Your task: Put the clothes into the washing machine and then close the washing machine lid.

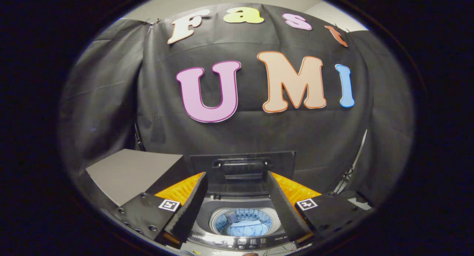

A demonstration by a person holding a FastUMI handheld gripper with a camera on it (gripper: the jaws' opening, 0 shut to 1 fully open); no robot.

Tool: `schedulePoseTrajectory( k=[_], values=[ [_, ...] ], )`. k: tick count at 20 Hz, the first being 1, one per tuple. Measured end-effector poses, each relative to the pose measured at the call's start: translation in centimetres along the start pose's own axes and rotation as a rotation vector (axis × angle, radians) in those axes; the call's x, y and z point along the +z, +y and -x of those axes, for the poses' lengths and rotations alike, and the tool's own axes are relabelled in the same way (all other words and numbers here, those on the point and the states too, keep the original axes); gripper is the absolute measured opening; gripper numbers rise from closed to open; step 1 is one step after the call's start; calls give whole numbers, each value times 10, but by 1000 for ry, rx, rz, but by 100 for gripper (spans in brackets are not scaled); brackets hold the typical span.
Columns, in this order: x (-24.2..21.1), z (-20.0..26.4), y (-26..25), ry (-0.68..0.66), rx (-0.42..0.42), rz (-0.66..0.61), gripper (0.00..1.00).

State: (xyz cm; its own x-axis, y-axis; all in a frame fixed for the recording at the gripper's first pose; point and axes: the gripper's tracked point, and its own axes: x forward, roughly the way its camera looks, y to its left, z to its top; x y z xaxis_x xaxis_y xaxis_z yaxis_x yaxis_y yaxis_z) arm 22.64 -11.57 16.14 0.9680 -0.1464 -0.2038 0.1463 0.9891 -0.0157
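Observation:
A top-loading washing machine (237,206) stands below and just ahead of my fingers, its drum showing in the gap between them. Light blue clothes (246,228) lie inside the drum. The dark lid (242,167) stands upright behind the drum, its handle recess facing me, just beyond the fingertips. My gripper (237,178) is open wide with nothing between its fingers, one finger (192,204) to the left of the drum and the other to the right, above the machine.
The control panel (240,243) with buttons runs along the machine's near edge. A grey box or cabinet (129,174) stands to the left of the machine. Black cloth walls the booth behind; a stand leg shows at the right.

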Motion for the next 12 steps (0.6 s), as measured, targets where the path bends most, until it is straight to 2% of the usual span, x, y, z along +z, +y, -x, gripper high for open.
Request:
schedulePoseTrajectory(
  k=[8, 10, 12],
  values=[
    [53, -98, 15, -97, -51, -15, 98],
    [56, -126, 11, -105, -96, -15, 98],
    [50, -154, 14, -103, -98, -40, 98]
  ],
)
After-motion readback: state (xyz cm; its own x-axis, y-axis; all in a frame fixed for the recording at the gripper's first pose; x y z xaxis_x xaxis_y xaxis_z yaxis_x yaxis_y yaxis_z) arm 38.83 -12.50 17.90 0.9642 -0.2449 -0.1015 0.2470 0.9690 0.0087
